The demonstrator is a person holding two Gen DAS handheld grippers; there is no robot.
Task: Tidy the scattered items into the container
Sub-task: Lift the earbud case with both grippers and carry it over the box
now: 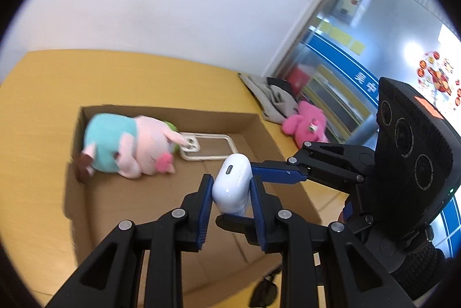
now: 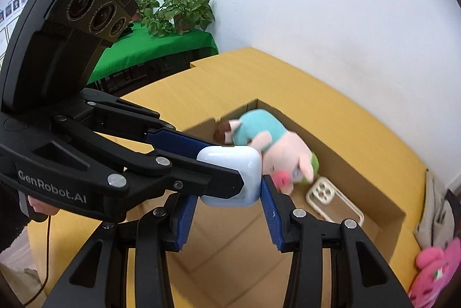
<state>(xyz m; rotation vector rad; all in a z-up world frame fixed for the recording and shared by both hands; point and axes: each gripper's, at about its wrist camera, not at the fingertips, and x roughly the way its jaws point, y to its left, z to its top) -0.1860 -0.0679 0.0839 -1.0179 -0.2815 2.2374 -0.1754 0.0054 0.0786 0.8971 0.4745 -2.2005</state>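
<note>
My left gripper is shut on a white earbud case and holds it above the open cardboard box. The case also shows in the right wrist view. My right gripper is open, its blue pads on either side of the case; whether they touch it is unclear. In the left wrist view it reaches in from the right. Inside the box lie a pig plush in a teal shirt and a clear phone case.
A pink plush and a grey cloth bag lie on the yellow table right of the box. Dark sunglasses lie near the table's front edge. A green-covered stand with plants is beyond the table's left end.
</note>
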